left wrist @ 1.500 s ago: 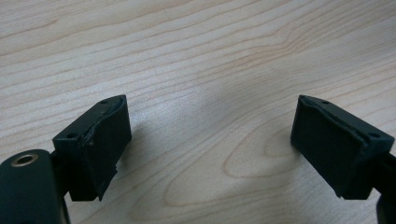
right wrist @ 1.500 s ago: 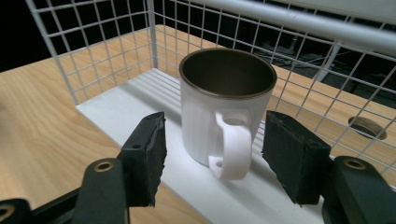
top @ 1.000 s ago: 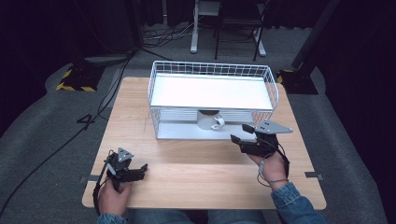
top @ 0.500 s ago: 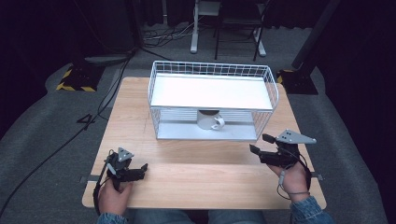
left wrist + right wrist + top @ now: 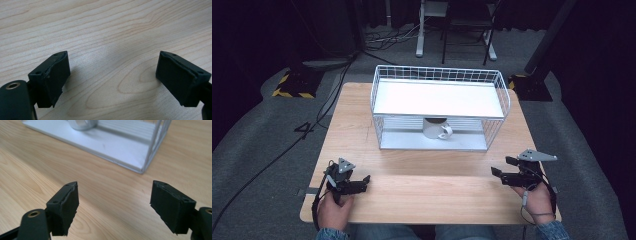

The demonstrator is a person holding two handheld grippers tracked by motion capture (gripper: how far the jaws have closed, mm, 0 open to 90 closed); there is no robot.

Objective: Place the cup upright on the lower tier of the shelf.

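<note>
Both grippers rest wide-fingered and empty on the light wooden desk (image 5: 432,185), left gripper (image 5: 362,181) parked, right gripper (image 5: 501,170) just opening, so the white ceramic mug (image 5: 436,128) in the white wire rack (image 5: 439,107) looks placed, step done.

- My mug (image 5: 436,128) was white, with its handle turned toward my right and a bit toward me, standing upright on the lower shelf of the rack (image 5: 439,98).
- It sat about midway along that shelf, under the white upper tray, well apart from both my claws.
- My rack was a white wire frame with a flat upper tray and a flat bottom panel, set at the far middle of the table.
- From my right claw's camera I caught only the mug's (image 5: 82,124) base, blurred, I think resting flat.
</note>
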